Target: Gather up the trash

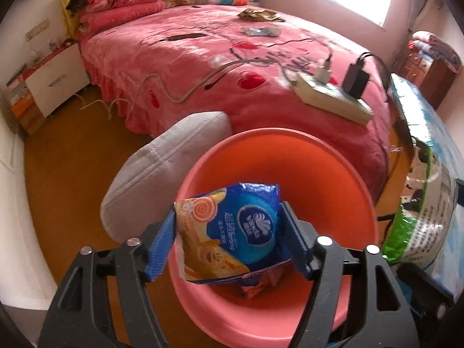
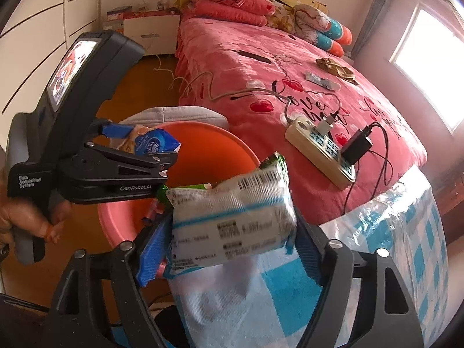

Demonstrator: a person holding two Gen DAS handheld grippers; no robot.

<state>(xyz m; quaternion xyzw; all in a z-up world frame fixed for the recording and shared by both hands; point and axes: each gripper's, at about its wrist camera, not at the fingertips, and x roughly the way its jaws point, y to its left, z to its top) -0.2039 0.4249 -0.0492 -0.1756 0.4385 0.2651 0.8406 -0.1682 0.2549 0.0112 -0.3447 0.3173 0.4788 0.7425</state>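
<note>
My left gripper (image 1: 229, 240) is shut on a blue and orange snack wrapper (image 1: 232, 232) and holds it over the open mouth of a coral-pink bin (image 1: 333, 174). The same gripper and wrapper (image 2: 150, 143) show in the right wrist view above the bin (image 2: 208, 150). My right gripper (image 2: 229, 240) is shut on a white and green wrapper (image 2: 232, 220), held just right of the bin; that wrapper shows at the right edge of the left wrist view (image 1: 420, 226). Other trash lies inside the bin (image 1: 255, 284). On the pink bed lie a brown crumpled wrapper (image 2: 336, 66) and a small blue-white wrapper (image 2: 320, 81).
A grey cushion (image 1: 165, 168) leans beside the bin. A power strip (image 2: 319, 150) with chargers and cables lies on the bed (image 2: 232, 66). A blue-checked cloth (image 2: 406, 246) hangs at the right. A white nightstand (image 1: 55, 84) stands at the far left on the wooden floor.
</note>
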